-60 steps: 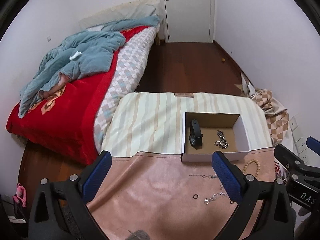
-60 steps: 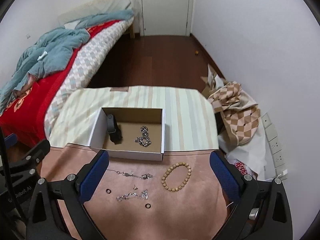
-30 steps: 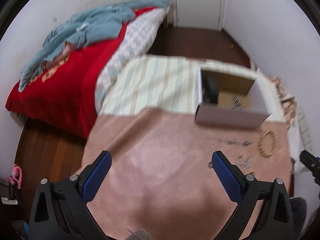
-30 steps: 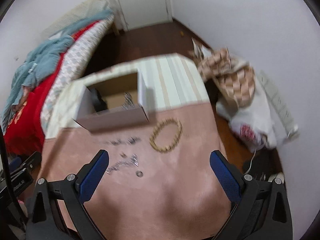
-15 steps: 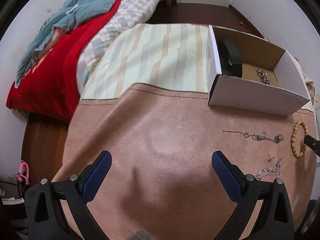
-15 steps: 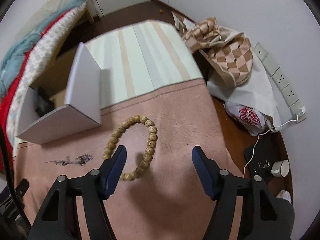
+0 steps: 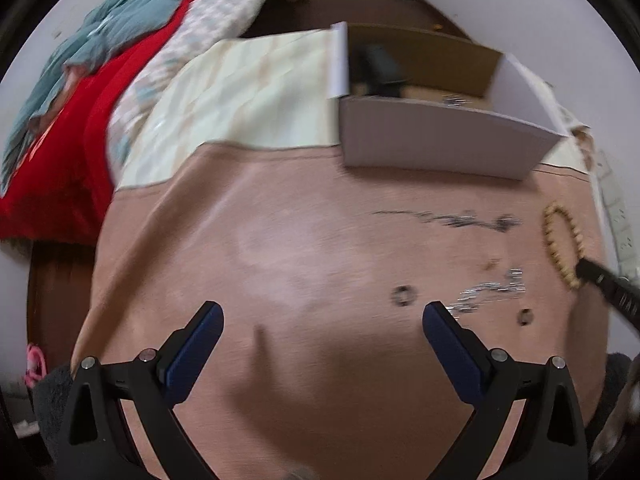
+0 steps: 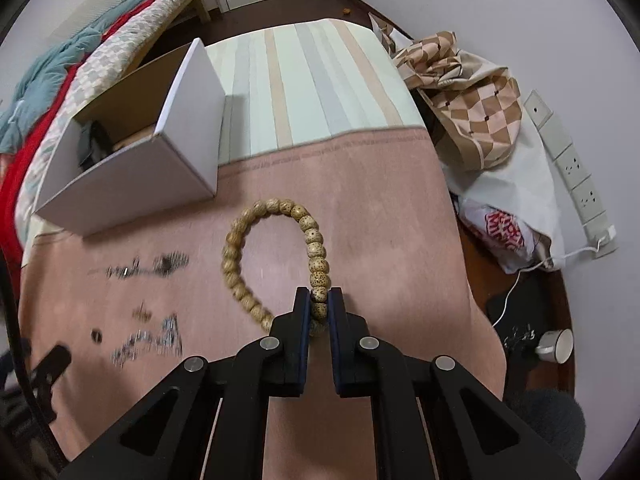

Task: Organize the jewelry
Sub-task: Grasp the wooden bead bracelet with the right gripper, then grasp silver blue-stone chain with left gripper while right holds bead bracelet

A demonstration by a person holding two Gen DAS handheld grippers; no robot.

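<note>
Soft light; motion blur; fisheye warp

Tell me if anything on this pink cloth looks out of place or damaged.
Nothing looks damaged. The silver chains, small rings and wooden bead bracelet lie loose on the cloth outside the white box; the right gripper is shut on the bracelet.

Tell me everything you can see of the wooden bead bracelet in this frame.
The bead bracelet is a closed loop of round, tan, speckled beads that look like wood or seed. It lies flat on the pink cloth, just in front of the white cardboard box but apart from it. The right gripper is shut on its near side, a bead pinched between the blue pads; the beads under the fingers are hidden. In the left wrist view it appears blurred at the far right.
</note>
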